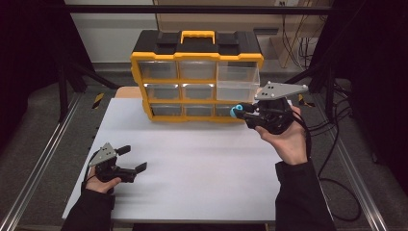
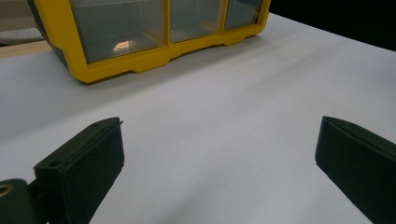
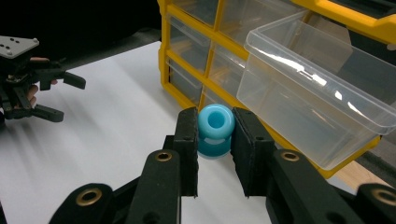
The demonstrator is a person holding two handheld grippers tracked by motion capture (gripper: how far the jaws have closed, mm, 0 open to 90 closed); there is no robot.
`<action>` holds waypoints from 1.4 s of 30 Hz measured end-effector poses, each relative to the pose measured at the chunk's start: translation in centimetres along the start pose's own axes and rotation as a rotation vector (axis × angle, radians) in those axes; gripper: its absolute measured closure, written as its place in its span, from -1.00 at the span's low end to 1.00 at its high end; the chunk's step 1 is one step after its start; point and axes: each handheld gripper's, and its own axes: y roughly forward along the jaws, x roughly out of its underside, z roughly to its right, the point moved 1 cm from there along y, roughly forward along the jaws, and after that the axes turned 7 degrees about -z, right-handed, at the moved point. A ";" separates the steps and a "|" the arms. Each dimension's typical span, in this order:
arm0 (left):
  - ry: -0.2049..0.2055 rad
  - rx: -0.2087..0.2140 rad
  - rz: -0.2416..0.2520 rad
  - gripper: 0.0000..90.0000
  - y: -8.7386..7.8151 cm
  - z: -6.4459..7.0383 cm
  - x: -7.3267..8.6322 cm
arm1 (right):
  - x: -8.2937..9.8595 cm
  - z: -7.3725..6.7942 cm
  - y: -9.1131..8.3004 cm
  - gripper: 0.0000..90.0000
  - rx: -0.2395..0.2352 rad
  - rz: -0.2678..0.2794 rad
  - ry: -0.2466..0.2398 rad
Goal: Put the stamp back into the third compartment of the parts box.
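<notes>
A yellow and black drawer cabinet (image 1: 197, 77) stands at the back of the white table (image 1: 192, 168). Its clear top-right drawer (image 1: 238, 83) is pulled out. My right gripper (image 1: 239, 111) is shut on a blue spool (image 1: 235, 111), held above the table just below and in front of that drawer. In the right gripper view the blue spool (image 3: 215, 129) sits between the two pads, with the drawer (image 3: 317, 88) up to the right. My left gripper (image 1: 135, 159) rests open near the table's front left, nothing between its fingers (image 2: 79, 172).
The cabinet (image 2: 154, 32) has several clear drawers, the others closed. Metal rails (image 1: 43, 159) run along both sides of the table. Cables (image 1: 332, 159) trail off at the right. The left gripper (image 3: 51, 95) appears far off in the right gripper view.
</notes>
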 end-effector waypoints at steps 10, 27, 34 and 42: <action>0.000 0.001 0.001 -0.98 0.0 0.0 0.0 | -1.1 0.3 -0.2 0.61 0.014 0.010 0.003; 0.000 0.001 0.002 -0.98 0.0 0.0 0.0 | -2.7 1.7 -0.5 0.61 0.040 0.016 0.028; 0.000 0.001 0.001 -0.98 0.0 0.0 0.0 | -3.4 2.2 -0.6 0.61 0.059 0.027 0.036; 0.000 0.002 0.000 -0.98 0.0 0.0 0.0 | -4.1 2.7 -0.9 0.61 0.073 0.041 0.049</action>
